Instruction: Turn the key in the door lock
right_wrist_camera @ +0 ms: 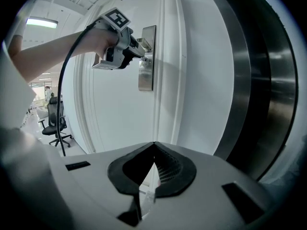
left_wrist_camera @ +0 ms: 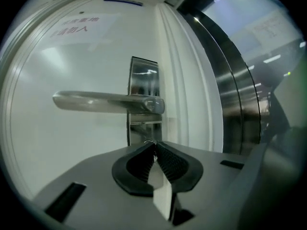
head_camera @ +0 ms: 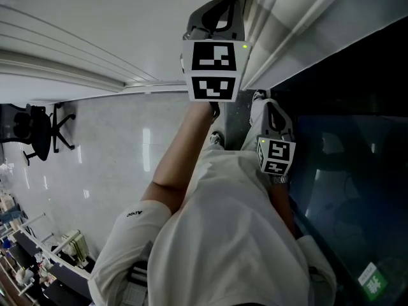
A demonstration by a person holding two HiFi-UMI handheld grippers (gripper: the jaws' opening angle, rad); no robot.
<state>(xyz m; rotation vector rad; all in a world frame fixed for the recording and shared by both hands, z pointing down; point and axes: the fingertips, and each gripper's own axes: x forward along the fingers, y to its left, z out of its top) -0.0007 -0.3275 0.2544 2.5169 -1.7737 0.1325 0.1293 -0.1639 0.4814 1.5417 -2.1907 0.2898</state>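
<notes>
Two closed grippers: right gripper (right_wrist_camera: 154,144) empty, left gripper (left_wrist_camera: 153,144) pinching the key (left_wrist_camera: 149,141); that slight hold could slip mid-turn.

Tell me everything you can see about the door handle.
The door handle is a straight lever of brushed silvery metal, lying level and pointing left from a shiny rectangular plate on the white door. Nothing touches the lever; the left tool, closed on what looks like a key, sits just below it.
</notes>
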